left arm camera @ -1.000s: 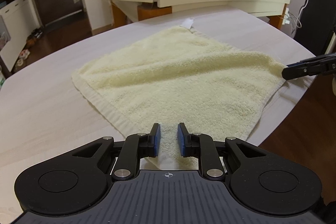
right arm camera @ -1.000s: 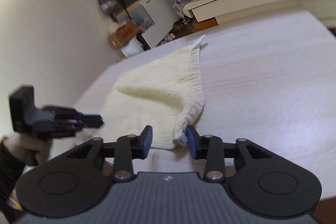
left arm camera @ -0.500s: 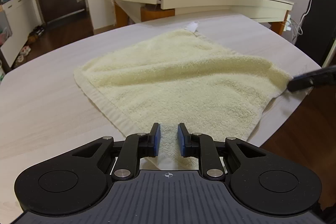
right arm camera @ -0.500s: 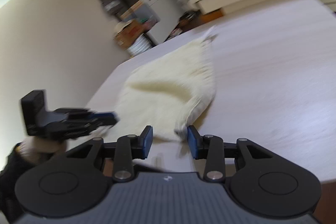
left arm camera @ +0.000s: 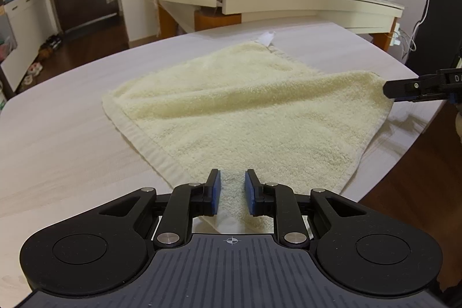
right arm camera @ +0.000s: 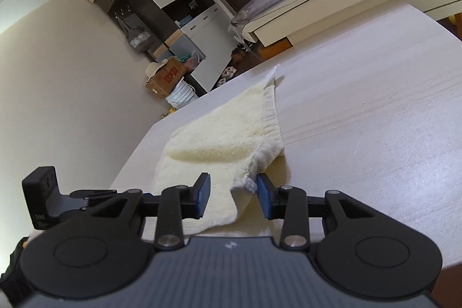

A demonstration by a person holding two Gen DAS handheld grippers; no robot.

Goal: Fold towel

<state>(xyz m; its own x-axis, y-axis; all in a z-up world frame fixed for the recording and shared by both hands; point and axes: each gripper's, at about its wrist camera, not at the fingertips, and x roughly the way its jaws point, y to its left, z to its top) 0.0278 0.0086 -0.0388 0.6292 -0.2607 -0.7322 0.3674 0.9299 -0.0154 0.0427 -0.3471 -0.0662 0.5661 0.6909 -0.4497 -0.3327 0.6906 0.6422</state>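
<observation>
Filling most of both frames, my pale wooden table [left arm camera: 57,134] runs from the lower left up toward the centre right. On it lies the cream towel [left arm camera: 245,111], spread nearly flat in the middle of the left wrist view. It sits diamond-wise there: one corner points down at me between my fingers, the opposite corner with a small white tag [left arm camera: 267,37] points up toward the top centre, and the other two corners point to frame left and frame right. I cannot tell a clear long axis; it looks close to square. A soft ridge crosses it from centre left to the right corner, which is raised off the table.

My right gripper [right arm camera: 233,194] stands spread, the raised corner of the towel hanging between the blue pads [right arm camera: 263,197] and touching the right-hand one; it also shows as a black bar at the right edge of the left wrist view. My left gripper [left arm camera: 232,191] is likewise parted, its fingers straddling the near corner without pinching it. Its body appears at the lower left of the right wrist view.
</observation>
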